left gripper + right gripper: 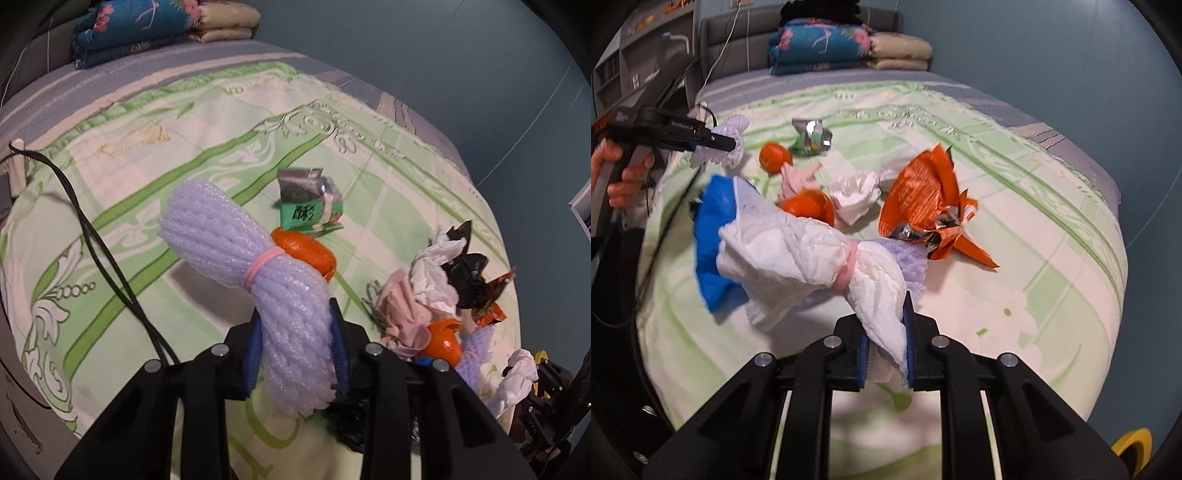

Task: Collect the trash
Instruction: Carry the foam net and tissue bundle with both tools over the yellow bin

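My left gripper (297,354) is shut on a lilac foam net (258,273) tied with a pink band, held above the bed. Behind it lie an orange peel (306,251) and a green snack wrapper (310,206). My right gripper (886,350) is shut on a white tissue bundle (798,254) tied with a pink band. Beyond it lie an orange foil wrapper (923,195), a crumpled tissue (857,195), two orange peels (809,206), a blue bag (713,229) and a foil wrapper (810,138). The left gripper shows in the right wrist view (716,142), holding the net.
The trash lies on a green-patterned bedsheet (1034,258). Folded quilts (827,44) sit at the headboard. A black cable (96,236) runs across the bed's left side. A pile of tissues, pink cloth and black plastic (436,291) lies right of the left gripper.
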`<state>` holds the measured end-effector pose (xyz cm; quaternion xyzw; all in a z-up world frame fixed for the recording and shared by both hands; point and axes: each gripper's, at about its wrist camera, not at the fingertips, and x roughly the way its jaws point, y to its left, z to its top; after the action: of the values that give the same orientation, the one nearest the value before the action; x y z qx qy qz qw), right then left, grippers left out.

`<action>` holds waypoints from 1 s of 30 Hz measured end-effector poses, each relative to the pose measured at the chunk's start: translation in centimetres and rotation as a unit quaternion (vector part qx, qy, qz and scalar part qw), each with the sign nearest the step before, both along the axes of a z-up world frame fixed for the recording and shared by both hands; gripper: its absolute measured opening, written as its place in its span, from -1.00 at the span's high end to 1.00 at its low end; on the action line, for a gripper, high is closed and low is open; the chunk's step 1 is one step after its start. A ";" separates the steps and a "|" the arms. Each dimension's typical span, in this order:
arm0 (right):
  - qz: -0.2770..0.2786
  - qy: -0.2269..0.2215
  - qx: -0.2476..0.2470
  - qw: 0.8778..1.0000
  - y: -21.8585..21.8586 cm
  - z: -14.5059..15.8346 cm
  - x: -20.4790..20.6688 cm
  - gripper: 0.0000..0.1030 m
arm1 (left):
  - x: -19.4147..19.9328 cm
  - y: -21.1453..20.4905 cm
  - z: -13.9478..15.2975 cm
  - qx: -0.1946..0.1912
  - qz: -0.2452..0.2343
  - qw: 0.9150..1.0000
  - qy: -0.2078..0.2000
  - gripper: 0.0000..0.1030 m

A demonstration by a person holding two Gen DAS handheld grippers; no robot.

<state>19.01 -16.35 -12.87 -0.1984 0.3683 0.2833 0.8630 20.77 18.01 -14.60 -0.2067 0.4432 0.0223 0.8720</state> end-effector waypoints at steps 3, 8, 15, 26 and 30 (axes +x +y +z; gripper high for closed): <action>-0.011 -0.005 0.022 1.000 -0.8 1.5 -1.4 0.73 | -1.3 -0.3 1.6 0.008 -0.003 1.000 -0.021 0.41; -0.039 -0.015 0.053 0.998 -2.4 3.5 -3.5 0.73 | -3.4 -1.8 4.4 0.027 -0.017 0.998 -0.054 0.41; -0.101 -0.030 0.087 0.991 -6.3 5.6 -6.0 0.73 | -4.6 -5.7 7.2 0.042 -0.062 0.994 -0.080 0.41; -0.204 -0.070 0.099 0.971 -14.2 7.7 -10.0 0.73 | -3.8 -15.2 10.1 0.047 -0.163 0.979 -0.111 0.41; -0.240 -0.085 0.102 0.962 -17.1 8.3 -11.1 0.73 | -3.7 -19.0 11.1 0.048 -0.201 0.971 -0.122 0.41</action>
<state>7.91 -33.42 -4.54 -0.0387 0.3000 0.0859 0.9493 17.06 -0.99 -3.54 -0.0728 0.3642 -0.1576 0.9150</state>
